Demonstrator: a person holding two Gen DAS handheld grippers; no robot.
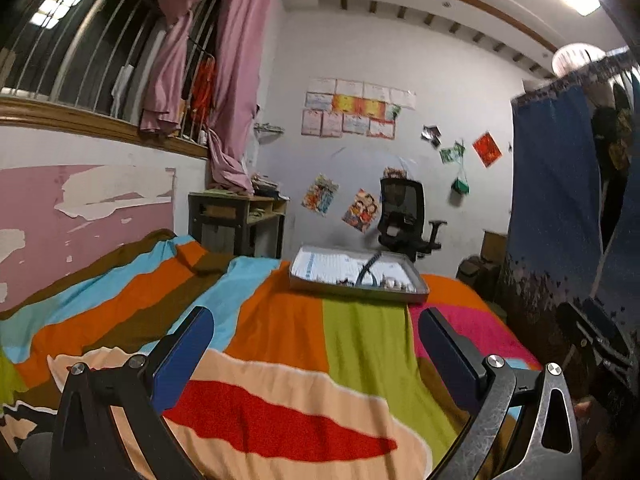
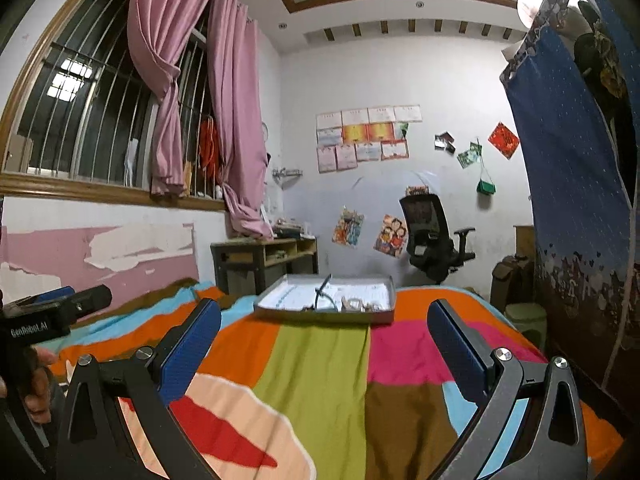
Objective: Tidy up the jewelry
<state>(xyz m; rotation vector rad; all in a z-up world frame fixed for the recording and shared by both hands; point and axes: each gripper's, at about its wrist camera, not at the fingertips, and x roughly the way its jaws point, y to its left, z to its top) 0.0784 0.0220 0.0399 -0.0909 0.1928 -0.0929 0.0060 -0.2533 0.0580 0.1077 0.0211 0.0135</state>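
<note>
1. The only words to read are "GenRobot.AI", in white letters on the black body of the left gripper (image 2: 56,316), seen at the left edge of the right wrist view. A hand (image 2: 34,384) holds it there.
2. There are two grippers. Each one has two blue padded fingers on black arms.
3. In its own view, the left gripper (image 1: 316,344) has its fingers spread wide, and nothing is between them.
4. The right gripper (image 2: 324,340) is spread wide too, and it holds nothing.
5. Both grippers hang above the stripy blanket (image 2: 320,380), which has orange, green, pink, blue, brown and red patches.
6. One flat grey tray with a white paper lining (image 2: 276,307) sits on the blanket, well ahead of both grippers.
7. The jewelry is in the tray: a dark thin cord (image 2: 322,292) and a few small pale pieces (image 2: 354,304). They are too small to count or name.
8. One black office chair (image 2: 430,236) stands by the white wall.
9. Paper sheets (image 2: 366,136) are stuck on the wall, but their writing is too blurry to read.
10. Pink curtains (image 2: 236,120) hang by the barred window.
</note>
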